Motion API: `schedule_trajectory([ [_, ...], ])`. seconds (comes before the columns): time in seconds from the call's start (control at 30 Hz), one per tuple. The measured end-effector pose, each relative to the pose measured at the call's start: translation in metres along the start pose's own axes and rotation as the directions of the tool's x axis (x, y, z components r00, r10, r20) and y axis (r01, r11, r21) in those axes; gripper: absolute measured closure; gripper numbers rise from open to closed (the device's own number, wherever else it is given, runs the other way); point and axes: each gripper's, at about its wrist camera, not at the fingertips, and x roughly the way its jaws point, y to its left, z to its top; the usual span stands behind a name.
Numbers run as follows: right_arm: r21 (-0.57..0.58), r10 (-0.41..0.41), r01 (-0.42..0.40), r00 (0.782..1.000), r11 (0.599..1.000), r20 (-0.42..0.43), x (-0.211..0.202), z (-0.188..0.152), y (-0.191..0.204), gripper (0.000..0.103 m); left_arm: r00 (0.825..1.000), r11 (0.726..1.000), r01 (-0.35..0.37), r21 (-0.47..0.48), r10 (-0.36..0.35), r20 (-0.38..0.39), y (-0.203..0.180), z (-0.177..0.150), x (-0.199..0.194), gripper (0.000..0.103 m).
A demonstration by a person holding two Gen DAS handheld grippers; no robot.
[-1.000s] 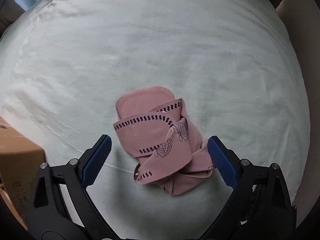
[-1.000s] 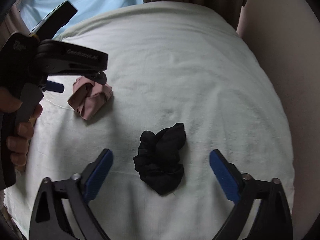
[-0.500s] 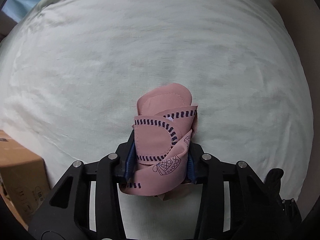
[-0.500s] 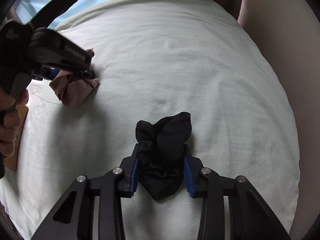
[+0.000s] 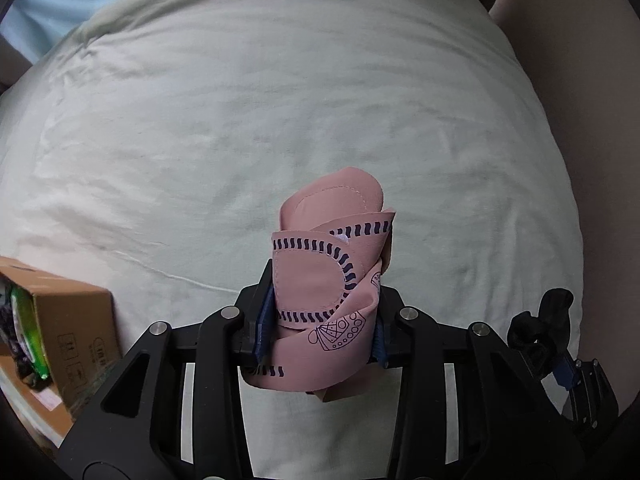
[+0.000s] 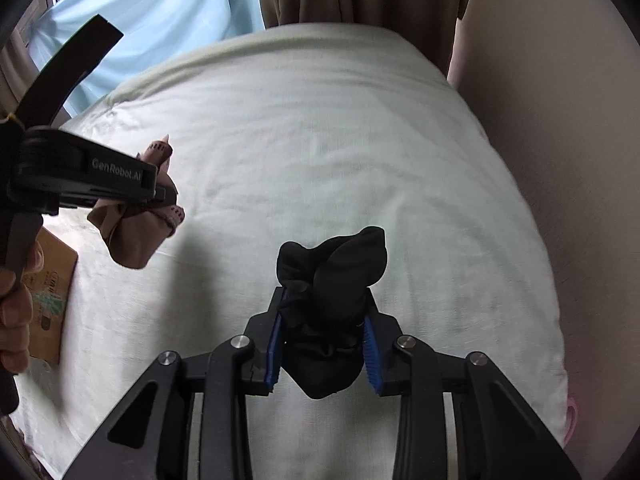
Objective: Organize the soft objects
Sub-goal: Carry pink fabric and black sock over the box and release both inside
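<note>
While both claws hang above the pale green bed (image 5: 280,120), the left claw (image 5: 322,330) clamps a bundled pink cloth (image 5: 328,280) and the right claw (image 6: 322,350) clamps a crumpled black cloth (image 6: 332,276), both lifted clear. At the bed's left edge sits a cardboard box (image 5: 76,320).

Cardboard box (image 5: 68,332) cut off at the left edge, its contents blurred, pink cloth's (image 5: 328,300) lower folds hidden between the jaws (2 blue pads mostly covered), black cloth (image 6: 332,304) likewise.

Black frames (image 5: 320,400), blue-padded jaws
</note>
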Motion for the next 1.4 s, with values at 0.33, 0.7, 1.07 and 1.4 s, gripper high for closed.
schedule_trajectory([
  [0.33,-0.007,-0.002,0.003,0.994,1.0,0.108,-0.111,0.029,0.027,0.072,0.991,0.998,0.061,0.003,-0.061,0.118,0.03,-0.023,-0.128,0.068],
  [0.7,0.009,-0.013,0.011,0.973,1.0,0.23,-0.226,0.069,0.099,0.072,0.963,0.991,0.129,0.017,-0.13,0.234,0.108,-0.056,-0.263,0.068],
  [1.07,-0.061,0.095,-0.083,0.965,0.995,0.243,-0.276,0.072,0.223,0.072,0.961,0.991,0.111,-0.079,-0.086,0.264,0.272,-0.097,-0.307,0.068],
  [1.4,-0.107,0.19,-0.179,0.976,0.978,0.102,-0.227,0.064,0.343,0.072,0.985,0.986,0.03,-0.162,-0.001,0.172,0.403,-0.116,-0.269,0.068],
])
